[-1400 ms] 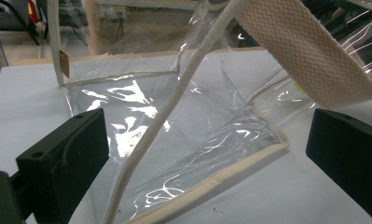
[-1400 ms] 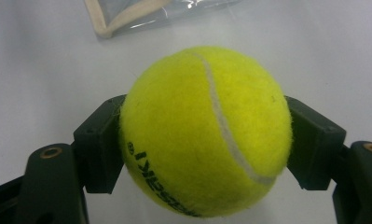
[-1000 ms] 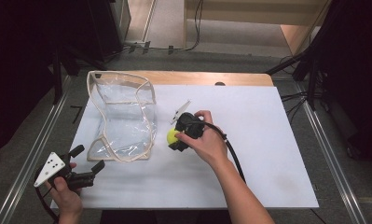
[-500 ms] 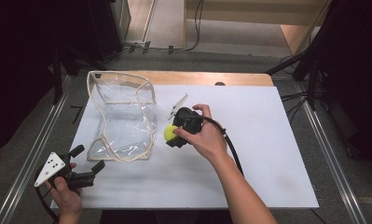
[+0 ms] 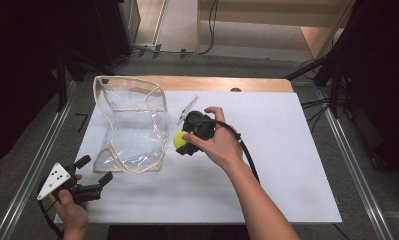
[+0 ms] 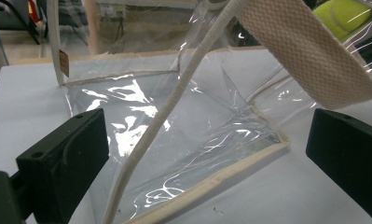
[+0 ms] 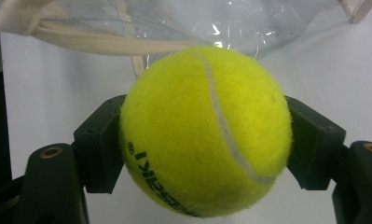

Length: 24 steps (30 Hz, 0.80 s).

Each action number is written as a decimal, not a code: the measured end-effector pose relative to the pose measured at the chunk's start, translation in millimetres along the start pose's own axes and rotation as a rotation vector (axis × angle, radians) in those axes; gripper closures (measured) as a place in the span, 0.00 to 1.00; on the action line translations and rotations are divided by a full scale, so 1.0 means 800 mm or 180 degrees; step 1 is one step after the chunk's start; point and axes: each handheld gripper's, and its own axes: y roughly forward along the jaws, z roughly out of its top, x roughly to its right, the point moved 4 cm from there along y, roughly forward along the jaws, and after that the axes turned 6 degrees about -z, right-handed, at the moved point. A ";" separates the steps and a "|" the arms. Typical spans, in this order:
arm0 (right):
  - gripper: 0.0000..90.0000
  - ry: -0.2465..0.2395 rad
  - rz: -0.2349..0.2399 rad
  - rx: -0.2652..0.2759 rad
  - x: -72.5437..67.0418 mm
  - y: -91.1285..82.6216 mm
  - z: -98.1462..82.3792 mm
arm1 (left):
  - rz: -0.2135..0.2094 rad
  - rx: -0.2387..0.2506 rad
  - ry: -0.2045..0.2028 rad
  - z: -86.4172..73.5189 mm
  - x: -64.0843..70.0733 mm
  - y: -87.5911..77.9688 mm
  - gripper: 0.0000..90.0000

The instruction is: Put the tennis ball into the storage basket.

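The white table top (image 5: 287,165) lies bare across the right and lower middle of the high view, while the clear bag (image 5: 132,125) with its cloth strap (image 6: 309,56) blocks the upper left.

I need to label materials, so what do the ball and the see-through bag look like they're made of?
The tennis ball looks felt-covered: fuzzy yellow nap, a smooth pale seam, black print. The bag seems thin clear plastic, glossy and creased with glare streaks; its beige edging looks like woven cotton webbing, though it could be synthetic.
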 end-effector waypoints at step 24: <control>0.25 -0.0098 0.0008 0.0018 -0.005 -0.026 0.031 | -0.0015 -0.0043 -0.0001 0.000 0.000 0.002 0.00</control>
